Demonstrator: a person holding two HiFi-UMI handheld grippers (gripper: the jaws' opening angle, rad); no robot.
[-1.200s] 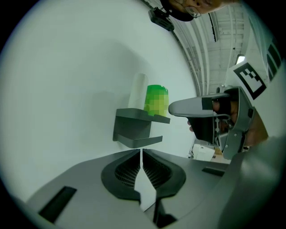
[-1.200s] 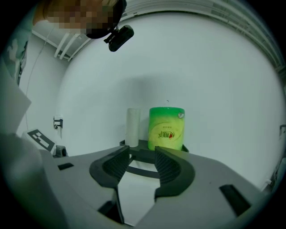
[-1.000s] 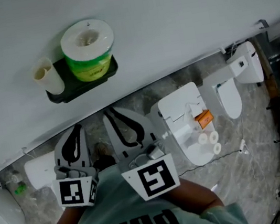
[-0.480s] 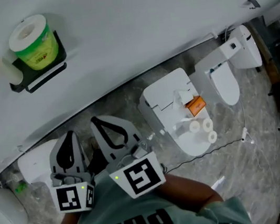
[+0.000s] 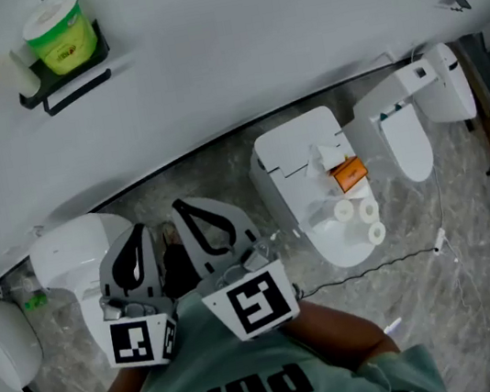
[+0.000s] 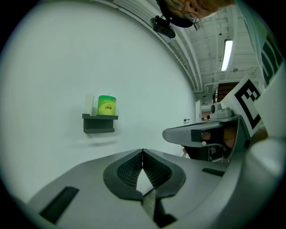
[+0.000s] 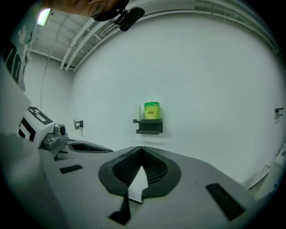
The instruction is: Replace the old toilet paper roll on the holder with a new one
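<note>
Holder (image 5: 67, 79) slid far left, green-wrapped roll (image 5: 60, 35) atop. Left gripper (image 5: 137, 230), right gripper (image 5: 180, 210) both clenched, empty (held near chest). Likely fetching white rolls (image 5: 345, 211) right: open jaws early, approach level.

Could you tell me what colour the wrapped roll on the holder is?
The wrapped roll is green, clearest in head view.

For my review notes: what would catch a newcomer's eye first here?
The green-wrapped roll stands out on the black wall holder, upper left. Below, the left gripper and right gripper sit shut and empty near the person's chest, beside a white toilet on the floor.
</note>
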